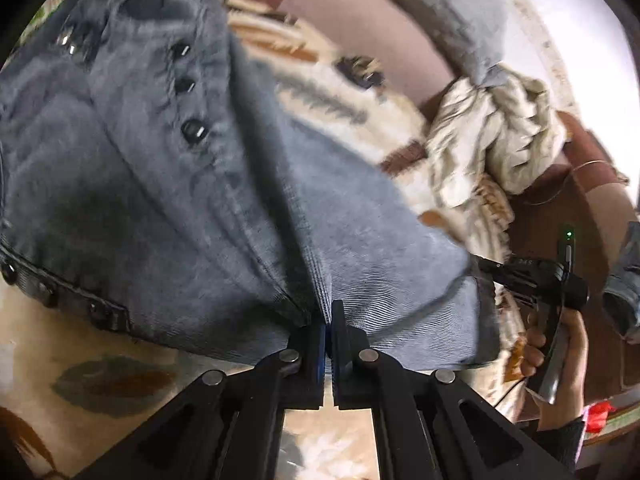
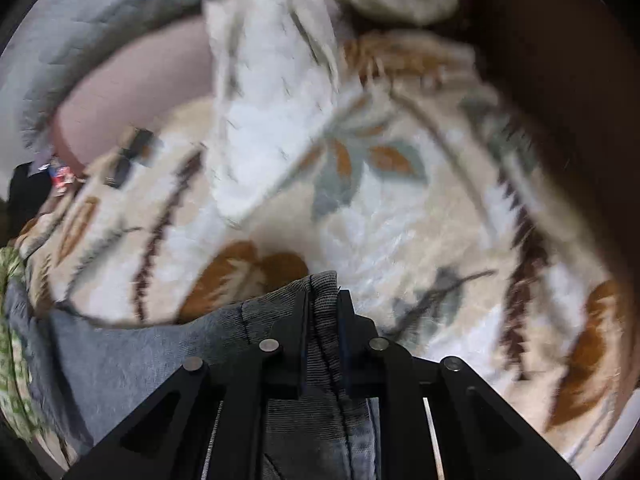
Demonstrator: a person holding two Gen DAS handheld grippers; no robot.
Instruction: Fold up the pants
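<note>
Grey-blue corduroy pants point(image 1: 180, 200) with dark snap buttons lie spread over a patterned blanket and fill most of the left wrist view. My left gripper point(image 1: 330, 320) is shut on a pinched fold at the pants' near edge. In the right wrist view, my right gripper point(image 2: 324, 300) is shut on a thick seamed edge of the pants point(image 2: 140, 352), and the fabric bunches up between its pads. The rest of that cloth trails down to the left, under the gripper.
The cream blanket point(image 2: 400, 220) with brown and grey leaf patterns covers the surface. A crumpled cream cloth point(image 1: 500, 140) and a grey quilted cushion point(image 1: 440, 8) lie at the far side. A small dark object point(image 1: 360, 72) rests on the blanket. A hand point(image 1: 568, 344) holds the other gripper's handle at right.
</note>
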